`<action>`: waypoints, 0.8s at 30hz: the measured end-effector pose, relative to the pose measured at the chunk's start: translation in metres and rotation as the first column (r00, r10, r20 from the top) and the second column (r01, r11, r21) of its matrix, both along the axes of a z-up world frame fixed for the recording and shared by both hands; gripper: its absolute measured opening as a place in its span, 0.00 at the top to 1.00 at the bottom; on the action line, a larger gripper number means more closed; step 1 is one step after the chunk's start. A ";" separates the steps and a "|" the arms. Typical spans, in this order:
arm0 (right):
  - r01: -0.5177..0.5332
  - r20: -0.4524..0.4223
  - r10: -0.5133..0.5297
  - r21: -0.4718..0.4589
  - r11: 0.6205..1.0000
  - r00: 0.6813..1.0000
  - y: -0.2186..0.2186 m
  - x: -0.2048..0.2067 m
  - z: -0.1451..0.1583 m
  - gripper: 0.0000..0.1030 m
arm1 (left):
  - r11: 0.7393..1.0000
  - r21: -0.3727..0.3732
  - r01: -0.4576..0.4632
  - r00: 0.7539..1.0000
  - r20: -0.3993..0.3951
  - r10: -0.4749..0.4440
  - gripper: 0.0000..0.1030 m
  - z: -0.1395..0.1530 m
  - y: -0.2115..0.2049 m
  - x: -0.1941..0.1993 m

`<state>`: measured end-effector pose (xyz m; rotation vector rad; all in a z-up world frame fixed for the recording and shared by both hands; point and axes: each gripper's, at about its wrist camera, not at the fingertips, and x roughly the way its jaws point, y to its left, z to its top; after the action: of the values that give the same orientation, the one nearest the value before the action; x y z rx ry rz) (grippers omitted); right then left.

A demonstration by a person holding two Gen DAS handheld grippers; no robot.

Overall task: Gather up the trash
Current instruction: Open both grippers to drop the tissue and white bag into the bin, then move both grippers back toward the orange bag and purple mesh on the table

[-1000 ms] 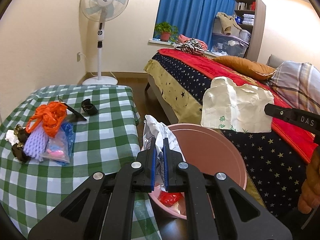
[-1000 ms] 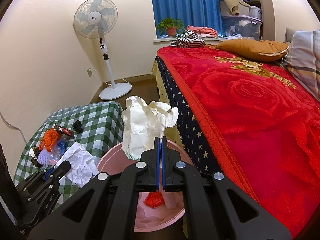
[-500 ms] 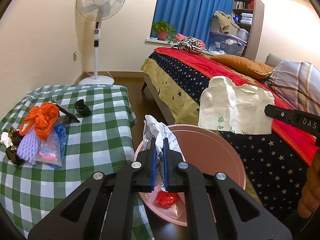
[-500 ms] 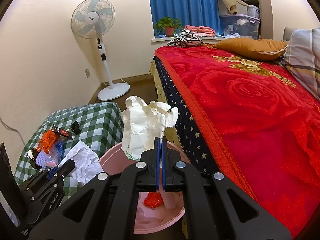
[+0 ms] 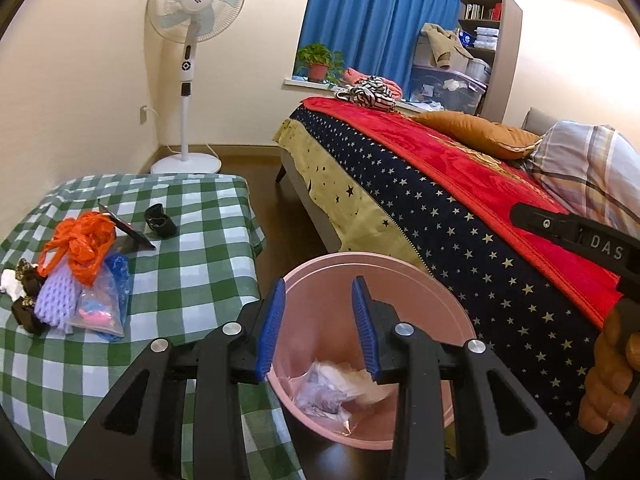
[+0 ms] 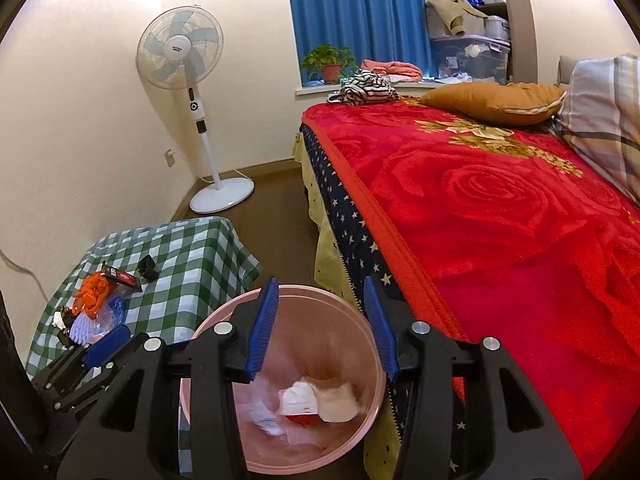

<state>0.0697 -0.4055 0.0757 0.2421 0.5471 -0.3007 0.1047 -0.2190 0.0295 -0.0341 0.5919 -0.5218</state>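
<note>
**Left wrist view: both drops done, remaining trash sits upper-left on the table**

Left wrist view: left gripper (image 5: 318,326) has its jaws apart, just been opening, nothing between them. It hangs over the pink bin (image 5: 440,292) at the frame's lower centre. Crumpled white paper (image 5: 340,380) lies in the bin bottom.

Right wrist view: right gripper (image 6: 322,326) also has its jaws apart, just been opening, empty. It is over the same bin (image 6: 372,360); a cream-coloured bag (image 6: 338,400), white scraps and a red scrap (image 6: 302,420) lie inside, slightly blurred.

Likely remaining trash: pile on the green checked table (image 5: 192,264), left-centre of the left wrist frame. It includes an orange net bag (image 5: 80,246), a purple foam sleeve (image 5: 56,300) and a clear plastic bag (image 5: 100,304), all touching. A dark packet (image 5: 126,230) and a small black object (image 5: 160,220) lie just beyond, toward the upper right of the pile.

Key relation: the pile lies left and above the left gripper's fingertips in its frame, well apart from the bin. The pile's long axis runs roughly upper-right to lower-left. In the right wrist view the pile (image 6: 96,292) is at far left, beyond the left gripper (image 6: 106,340). Judgement: the left hand is nearer and should take the next pick; the right would need to cross over.
</note>
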 end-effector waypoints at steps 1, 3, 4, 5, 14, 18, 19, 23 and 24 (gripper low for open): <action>-0.003 0.004 0.003 -0.003 1.000 1.000 0.001 0.000 0.001 0.55 | 1.000 0.001 -0.001 1.000 0.003 0.001 0.67 0.002 0.002 -0.001; -0.011 0.012 0.011 -0.006 1.000 1.000 0.004 -0.001 0.003 0.56 | 1.000 0.002 -0.003 1.000 0.008 0.003 0.67 0.006 0.007 -0.003; -0.016 0.017 0.016 -0.007 1.000 1.000 0.005 -0.002 0.004 0.56 | 1.000 0.001 -0.006 1.000 0.012 0.006 0.67 0.008 0.010 -0.006; -0.021 0.022 0.022 -0.008 1.000 1.000 0.007 -0.002 0.005 0.56 | 1.000 0.001 -0.009 1.000 0.016 0.009 0.67 0.011 0.013 -0.007; -0.064 0.046 0.066 -0.036 0.997 0.997 0.025 -0.009 0.012 0.56 | 0.999 0.001 -0.043 0.998 0.047 0.043 0.69 0.030 0.048 -0.023; -0.074 0.049 0.076 -0.029 0.997 0.996 0.030 -0.012 0.013 0.57 | 0.998 0.002 -0.066 0.996 0.052 0.066 0.71 0.034 0.065 -0.029; -0.076 0.048 0.077 -0.024 0.997 0.996 0.033 -0.013 0.013 0.57 | 0.997 0.002 -0.072 0.996 0.053 0.072 0.72 0.034 0.070 -0.031; -0.101 0.056 0.102 -0.017 0.995 0.993 0.046 -0.013 0.016 0.59 | 0.995 -0.002 -0.099 0.994 0.054 0.099 0.74 0.032 0.088 -0.037; -0.109 0.058 0.110 -0.018 0.994 0.992 0.050 -0.013 0.017 0.60 | 0.994 -0.005 -0.107 0.993 0.051 0.107 0.75 0.031 0.093 -0.037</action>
<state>0.0564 -0.3560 0.0925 0.2053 0.4977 -0.1906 0.0672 -0.1258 0.0601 -0.0542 0.5367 -0.4177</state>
